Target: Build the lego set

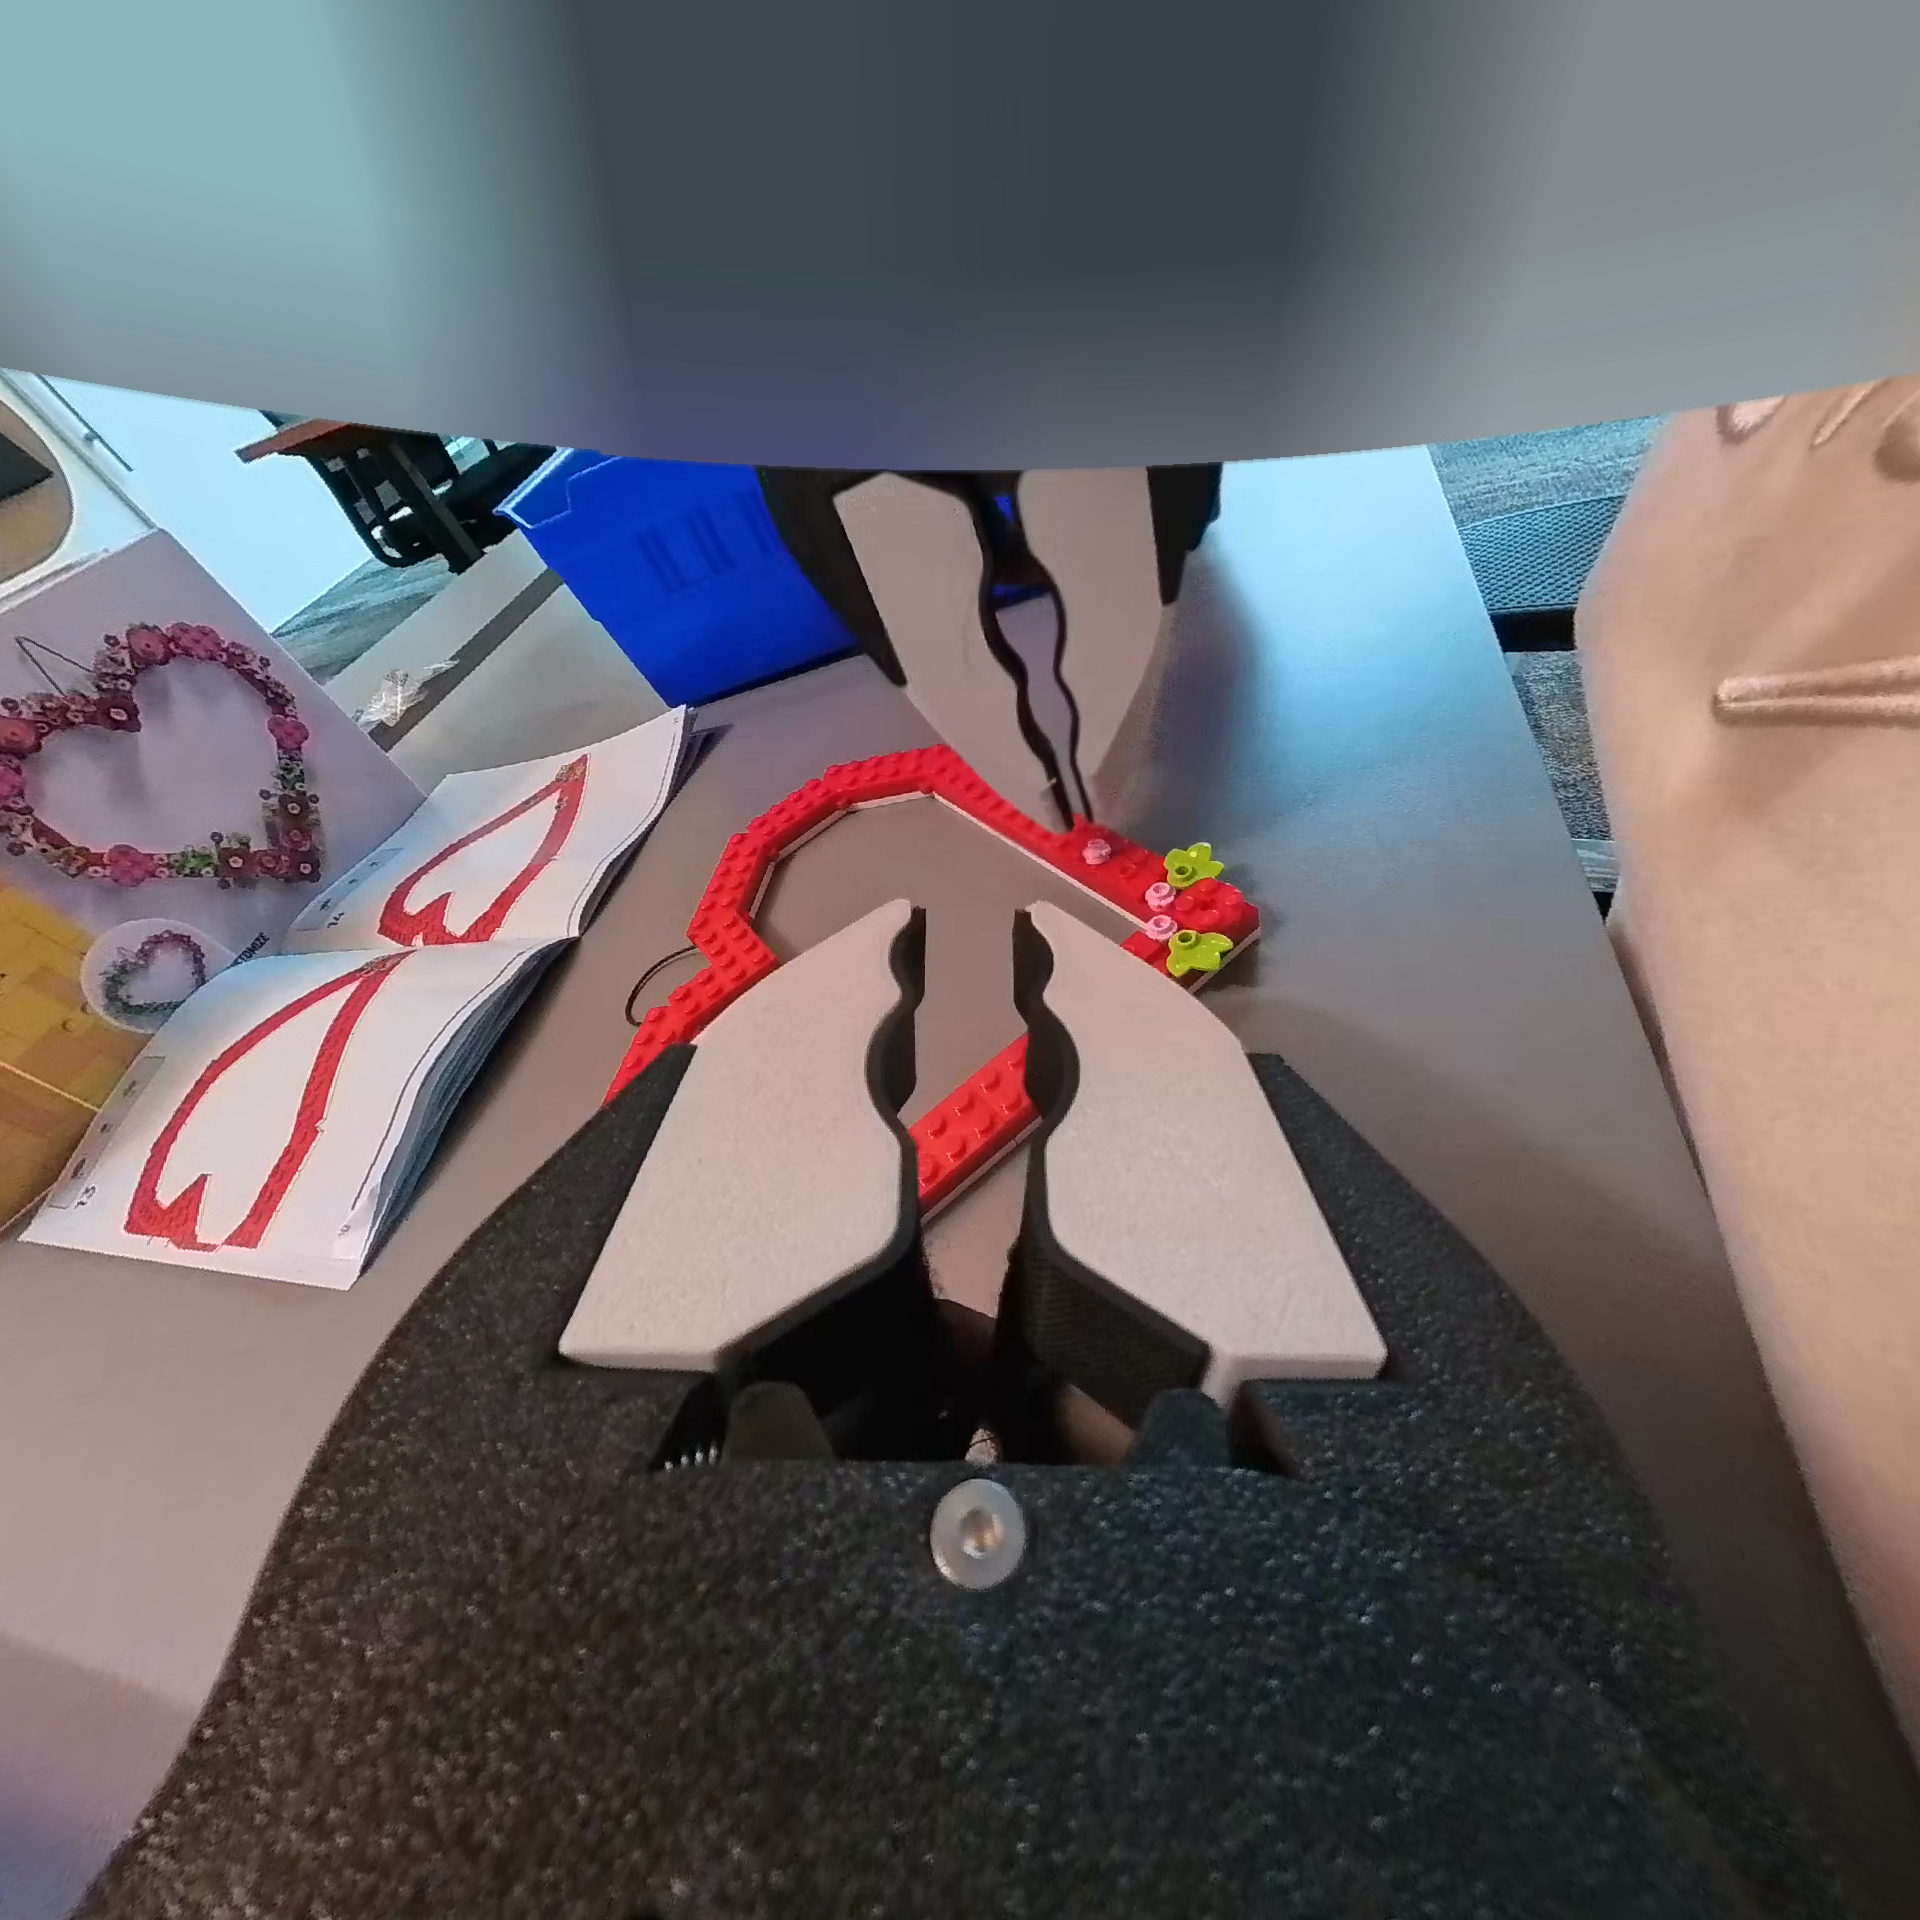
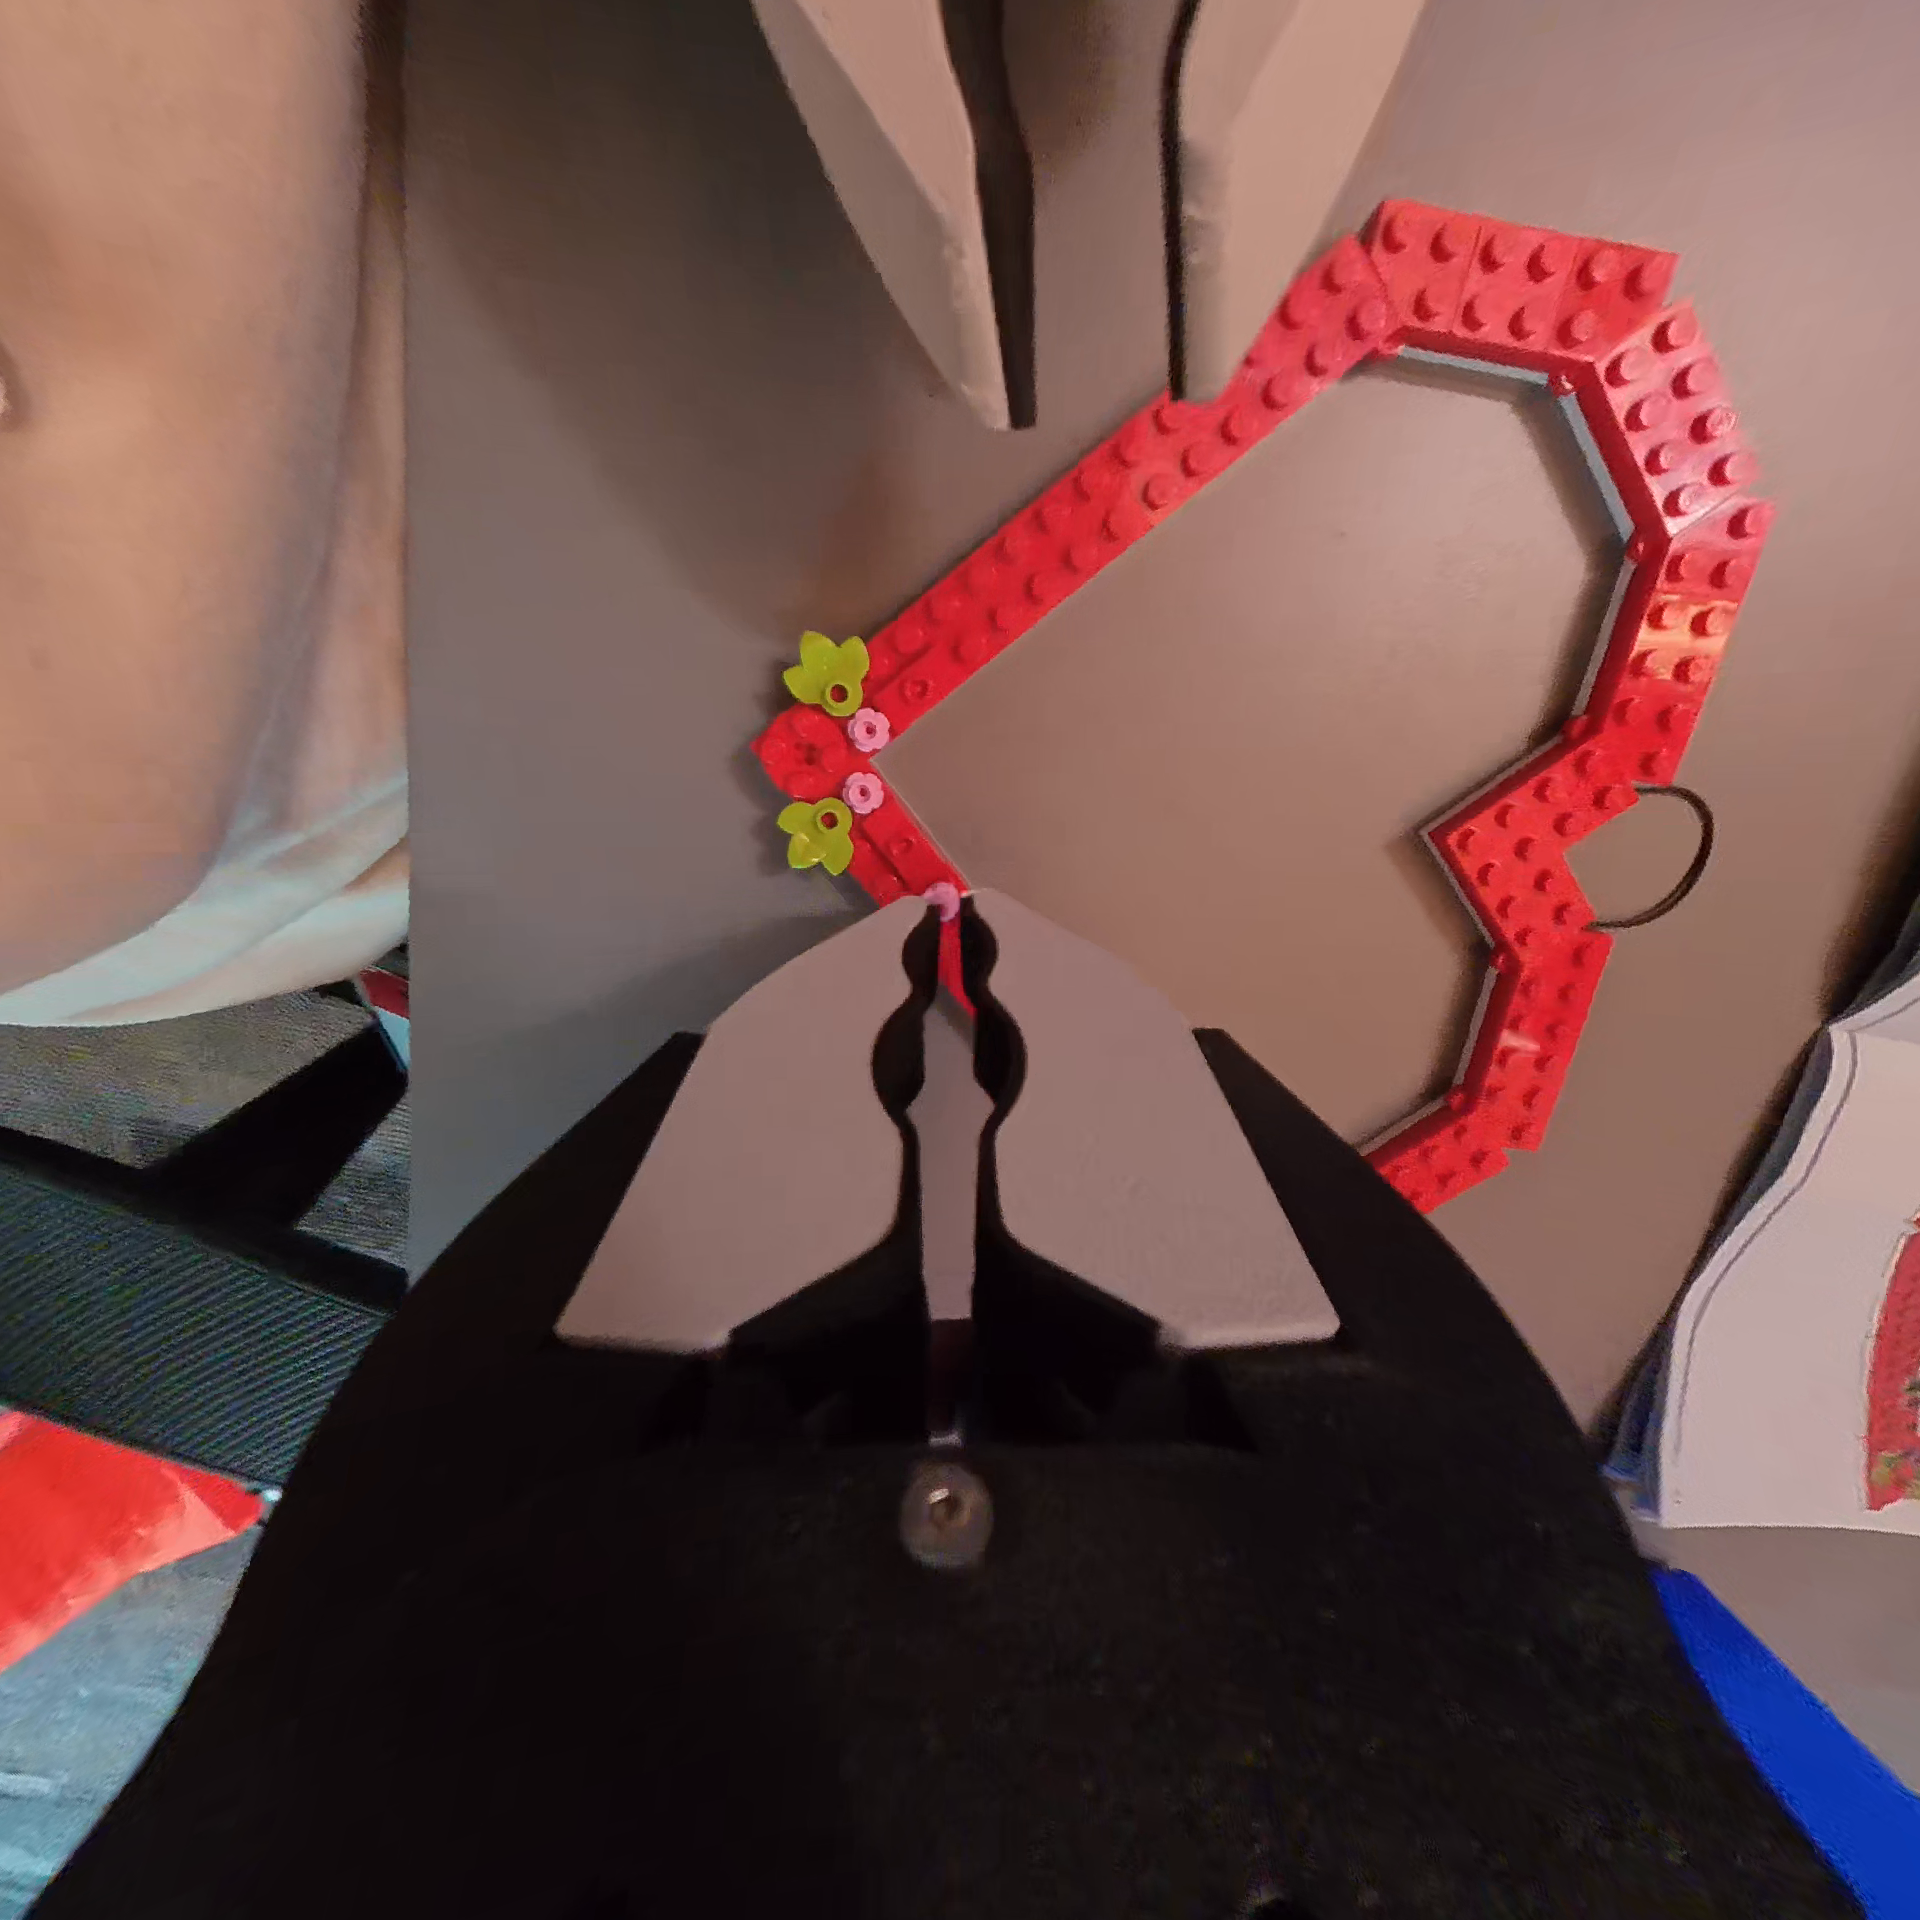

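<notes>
Now the red heart frame (image 2: 1299, 436) lies flat on the desk (image 2: 623, 468). The right gripper (image 2: 948, 906), nearly closed, pinches a pink flower (image 2: 943, 900) at the heart's tip. The left gripper (image 1: 971, 920) hangs loose and empty over the heart's middle.

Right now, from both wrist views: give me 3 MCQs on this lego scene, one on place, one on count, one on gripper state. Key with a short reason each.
1. Where does the right gripper tip sit?
A. At the third pink flower on the red heart frame
B. Over the instruction booklet
C. Inside the blue bin

2. How many lime leaf pieces are on the frame?
A. None
B. Two
C. Five

3. How is the left gripper?
A. Shut on a brick
B. Open and empty
C. Out of view

Key: A, its tips meet at the flower; B, two flank the heart's point; B, table shows between its fingers.
</notes>
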A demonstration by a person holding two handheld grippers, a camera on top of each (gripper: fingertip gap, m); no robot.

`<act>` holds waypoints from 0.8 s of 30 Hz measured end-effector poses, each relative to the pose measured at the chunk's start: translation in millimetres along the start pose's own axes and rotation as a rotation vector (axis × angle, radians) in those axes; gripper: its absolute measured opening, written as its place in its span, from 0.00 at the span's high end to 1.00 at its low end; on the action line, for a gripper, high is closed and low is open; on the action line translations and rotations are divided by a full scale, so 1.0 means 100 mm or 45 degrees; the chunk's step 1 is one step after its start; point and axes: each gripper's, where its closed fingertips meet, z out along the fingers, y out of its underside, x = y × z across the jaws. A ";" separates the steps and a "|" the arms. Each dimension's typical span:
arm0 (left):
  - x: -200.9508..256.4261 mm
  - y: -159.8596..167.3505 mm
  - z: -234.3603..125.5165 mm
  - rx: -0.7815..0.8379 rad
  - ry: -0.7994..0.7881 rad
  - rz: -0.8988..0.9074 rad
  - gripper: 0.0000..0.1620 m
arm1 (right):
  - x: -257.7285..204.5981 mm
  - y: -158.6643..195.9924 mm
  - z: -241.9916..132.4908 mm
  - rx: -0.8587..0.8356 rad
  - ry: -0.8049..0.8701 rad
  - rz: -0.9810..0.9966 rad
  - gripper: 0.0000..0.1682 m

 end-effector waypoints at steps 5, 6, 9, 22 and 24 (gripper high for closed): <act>0.01 0.02 0.01 -0.026 0.008 0.012 0.91 | -0.02 0.02 0.03 0.013 -0.033 0.034 1.00; 0.02 0.03 0.02 -0.036 0.011 0.018 0.91 | -0.02 0.03 0.04 0.004 -0.029 0.031 1.00; 0.03 0.05 0.03 -0.055 0.016 0.029 0.91 | -0.02 0.02 0.06 0.002 -0.032 0.027 1.00; 0.02 0.07 0.03 -0.075 0.019 0.036 0.91 | -0.01 0.00 0.09 -0.044 -0.049 0.022 1.00; 0.02 0.07 0.03 -0.074 0.019 0.035 0.91 | -0.02 0.00 0.09 -0.076 -0.058 0.027 1.00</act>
